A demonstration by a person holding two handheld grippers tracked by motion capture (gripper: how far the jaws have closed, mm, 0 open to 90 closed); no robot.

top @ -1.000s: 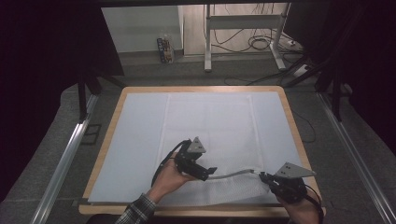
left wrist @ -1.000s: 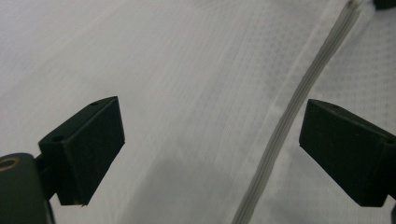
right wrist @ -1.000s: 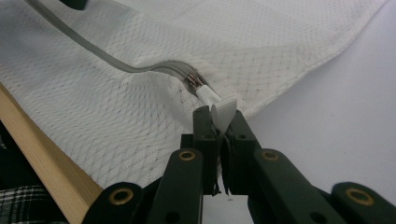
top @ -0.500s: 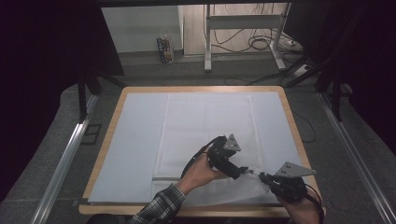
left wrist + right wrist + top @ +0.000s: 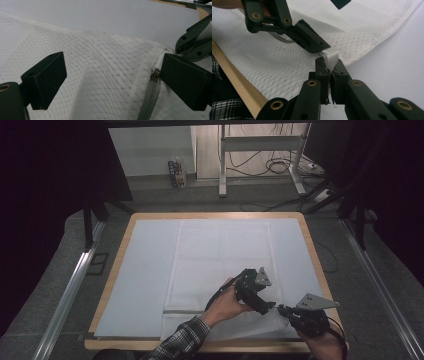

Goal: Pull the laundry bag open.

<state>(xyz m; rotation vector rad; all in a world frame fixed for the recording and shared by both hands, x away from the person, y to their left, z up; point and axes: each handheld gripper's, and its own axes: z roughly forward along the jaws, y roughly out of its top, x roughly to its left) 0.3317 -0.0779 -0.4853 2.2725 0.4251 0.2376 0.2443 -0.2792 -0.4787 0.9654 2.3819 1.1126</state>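
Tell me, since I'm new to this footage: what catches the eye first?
A white mesh bag lies spread on the table's pale mat. At its near right corner, the right gripper is shut on a white tab, while the left gripper hangs open beside the grey zipper.

Two hand-held grippers meet near the table's front right corner. The right gripper [image 5: 329,65] has its jaws pinched tight on a white tab, its hand [image 5: 325,347] low at the edge. The left gripper [image 5: 265,306], jaws spread wide, points at the right one's tips, the plaid-sleeved left hand [image 5: 227,305] behind it.
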